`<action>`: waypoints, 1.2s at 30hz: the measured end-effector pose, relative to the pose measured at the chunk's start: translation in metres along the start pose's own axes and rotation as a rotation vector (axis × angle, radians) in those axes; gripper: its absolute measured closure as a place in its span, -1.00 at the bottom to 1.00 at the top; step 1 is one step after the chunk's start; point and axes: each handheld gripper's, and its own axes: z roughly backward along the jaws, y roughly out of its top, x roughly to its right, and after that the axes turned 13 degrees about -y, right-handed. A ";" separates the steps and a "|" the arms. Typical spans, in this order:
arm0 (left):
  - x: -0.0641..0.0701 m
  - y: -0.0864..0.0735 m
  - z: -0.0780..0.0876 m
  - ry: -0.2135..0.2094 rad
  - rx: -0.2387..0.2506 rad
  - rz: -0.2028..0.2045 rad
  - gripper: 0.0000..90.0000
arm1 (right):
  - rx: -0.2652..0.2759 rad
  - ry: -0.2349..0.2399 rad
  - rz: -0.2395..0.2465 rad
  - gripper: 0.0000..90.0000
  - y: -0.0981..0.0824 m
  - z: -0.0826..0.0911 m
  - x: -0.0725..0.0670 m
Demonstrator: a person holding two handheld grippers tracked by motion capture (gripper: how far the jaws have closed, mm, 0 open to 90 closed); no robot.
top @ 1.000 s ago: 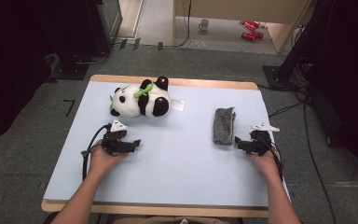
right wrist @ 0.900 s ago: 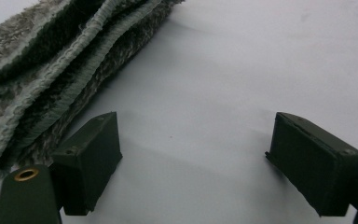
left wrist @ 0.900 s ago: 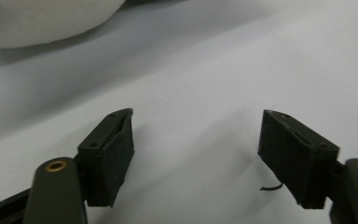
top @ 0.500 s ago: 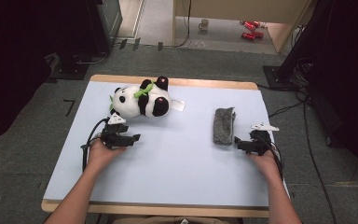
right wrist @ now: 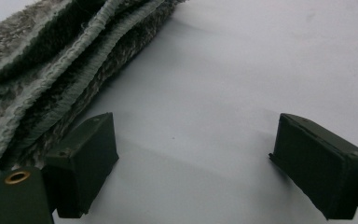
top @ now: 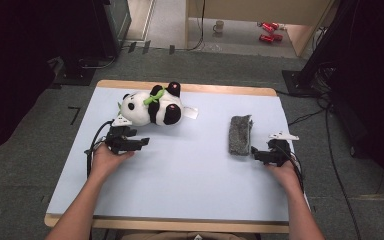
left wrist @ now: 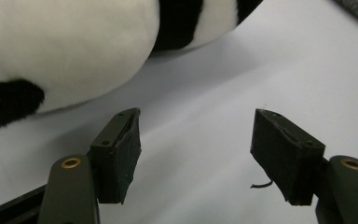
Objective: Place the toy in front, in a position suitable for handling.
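Observation:
A black-and-white panda plush [top: 152, 107] with a green sprig lies on its side at the back left of the pale blue table [top: 190, 180]. My left gripper [top: 144, 143] hovers just in front of it, pointing right. Its jaws have just been closing a little but stand open, with nothing between them [left wrist: 196, 140]. The panda's belly [left wrist: 65, 51] is close on the upper left in the left gripper view. A folded grey fuzzy cloth [top: 240, 135] lies at the right. My right gripper [top: 254, 151] rests beside its near end, open and empty [right wrist: 193, 149], the cloth [right wrist: 51, 70] by its left jaw.
A white tag [top: 190, 112] sticks out from the panda toward the table's middle. Beyond the table, a mug [top: 219, 25] and red cans [top: 267, 31] sit on the floor. Cables [top: 330, 130] run along the floor at the right.
My left gripper has lifted and shifted slightly toward the panda. The right gripper, the panda and the cloth have not moved.

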 end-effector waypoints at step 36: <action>-0.013 0.079 0.019 -0.034 0.033 0.009 -0.37 | 0.006 -0.005 0.005 -0.71 -0.001 0.000 -0.001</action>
